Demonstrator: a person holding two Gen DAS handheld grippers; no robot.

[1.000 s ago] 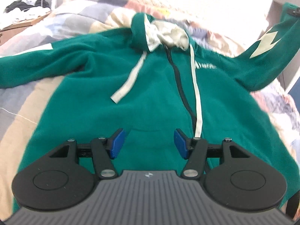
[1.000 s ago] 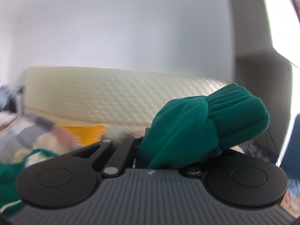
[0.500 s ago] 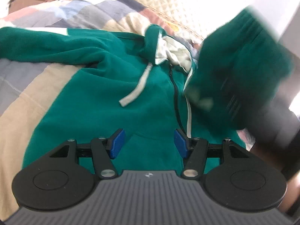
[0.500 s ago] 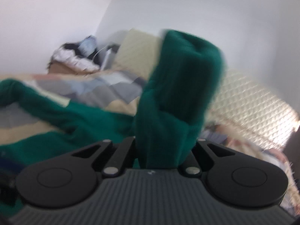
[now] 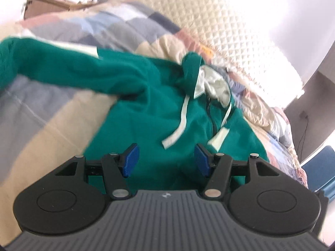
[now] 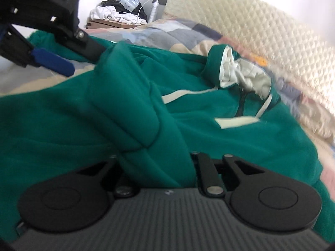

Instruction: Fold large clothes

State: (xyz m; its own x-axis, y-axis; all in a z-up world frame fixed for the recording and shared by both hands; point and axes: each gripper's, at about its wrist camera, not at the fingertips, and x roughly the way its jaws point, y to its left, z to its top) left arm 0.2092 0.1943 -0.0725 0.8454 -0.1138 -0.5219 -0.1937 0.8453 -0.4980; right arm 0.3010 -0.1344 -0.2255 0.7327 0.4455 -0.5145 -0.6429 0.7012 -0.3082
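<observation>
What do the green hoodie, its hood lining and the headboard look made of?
Green hoodie: probably fleece; matte, thick rounded folds, no sheen.
Hood lining: thinner off-white fabric, crumpled into fine creases, possibly cotton or jersey.
Headboard: cream padded upholstery, quilted in diamonds, slightly glossy; fabric or faux leather, cannot tell.

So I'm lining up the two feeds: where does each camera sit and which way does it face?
Left wrist: behind the open left gripper, looking down over the green hoodie toward the headboard.
Right wrist: behind the right gripper, its jaws just opening with the sleeve between them; the left gripper shows top left.
Shared: hoodie, hood, quilt, headboard.
</observation>
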